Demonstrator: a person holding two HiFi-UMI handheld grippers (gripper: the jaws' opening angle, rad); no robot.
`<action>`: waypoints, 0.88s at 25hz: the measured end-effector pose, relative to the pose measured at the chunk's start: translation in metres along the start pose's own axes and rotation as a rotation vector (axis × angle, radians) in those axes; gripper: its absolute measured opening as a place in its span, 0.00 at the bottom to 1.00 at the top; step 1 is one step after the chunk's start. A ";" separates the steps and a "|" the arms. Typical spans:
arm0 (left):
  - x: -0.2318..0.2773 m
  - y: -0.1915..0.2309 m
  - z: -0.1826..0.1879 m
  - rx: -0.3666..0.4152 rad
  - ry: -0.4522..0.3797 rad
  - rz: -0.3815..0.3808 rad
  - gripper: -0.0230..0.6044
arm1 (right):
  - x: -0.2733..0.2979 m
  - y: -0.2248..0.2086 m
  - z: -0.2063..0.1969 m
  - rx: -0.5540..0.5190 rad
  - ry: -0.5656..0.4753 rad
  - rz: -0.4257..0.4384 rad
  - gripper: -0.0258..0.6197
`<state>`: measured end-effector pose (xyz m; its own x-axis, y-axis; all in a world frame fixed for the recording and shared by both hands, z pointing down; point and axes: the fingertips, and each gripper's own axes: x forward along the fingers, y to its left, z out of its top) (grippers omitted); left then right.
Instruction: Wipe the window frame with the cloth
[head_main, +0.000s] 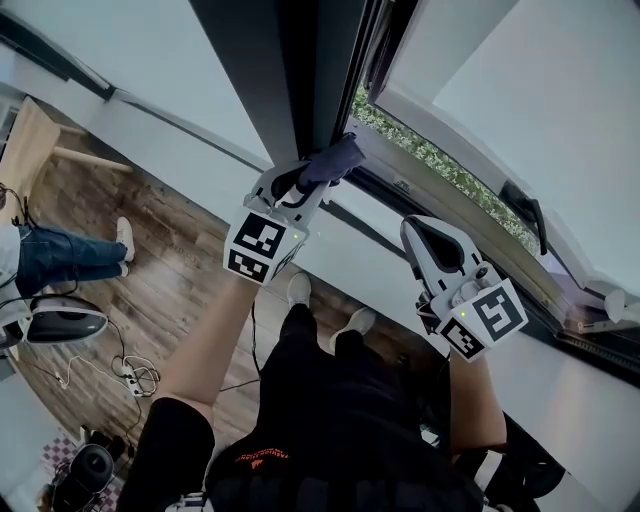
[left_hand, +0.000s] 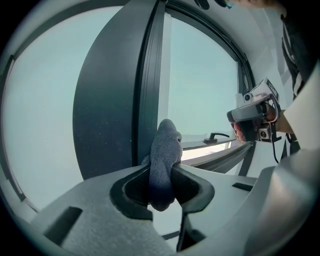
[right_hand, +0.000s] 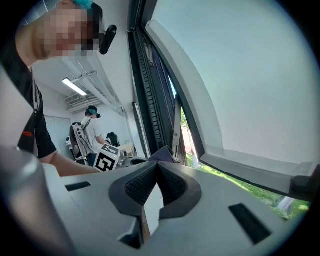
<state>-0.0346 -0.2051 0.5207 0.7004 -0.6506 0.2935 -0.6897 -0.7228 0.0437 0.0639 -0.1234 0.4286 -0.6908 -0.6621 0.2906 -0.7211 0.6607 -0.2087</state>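
A grey-blue cloth (head_main: 333, 160) is pinched in my left gripper (head_main: 305, 182), and its free end rests at the foot of the dark upright window frame (head_main: 300, 70). In the left gripper view the cloth (left_hand: 164, 156) sticks up between the shut jaws of my left gripper (left_hand: 163, 177), in front of the dark frame post (left_hand: 145, 90). My right gripper (head_main: 425, 235) hangs to the right, below the open sash (head_main: 470, 190), apart from the cloth. Its jaws meet with nothing between them in the right gripper view (right_hand: 157, 172).
The window sash (right_hand: 235, 155) is swung open, with a black handle (head_main: 532, 215) on it and greenery (head_main: 440, 160) outside. Below are a wooden floor (head_main: 160, 290), a cable (head_main: 135, 375), a chair base (head_main: 60, 320) and another person's legs (head_main: 70, 255).
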 end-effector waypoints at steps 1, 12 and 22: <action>-0.001 -0.001 0.002 0.007 -0.005 -0.004 0.20 | 0.000 0.000 0.001 -0.002 -0.003 -0.001 0.05; -0.061 -0.024 0.140 0.153 -0.244 0.001 0.20 | -0.015 0.016 0.037 -0.045 -0.085 0.018 0.05; -0.105 -0.034 0.261 0.254 -0.378 0.052 0.20 | -0.030 0.032 0.107 -0.139 -0.226 0.046 0.05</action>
<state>-0.0368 -0.1730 0.2394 0.7164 -0.6928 -0.0821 -0.6918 -0.6903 -0.2117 0.0559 -0.1197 0.3132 -0.7283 -0.6822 0.0648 -0.6852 0.7237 -0.0816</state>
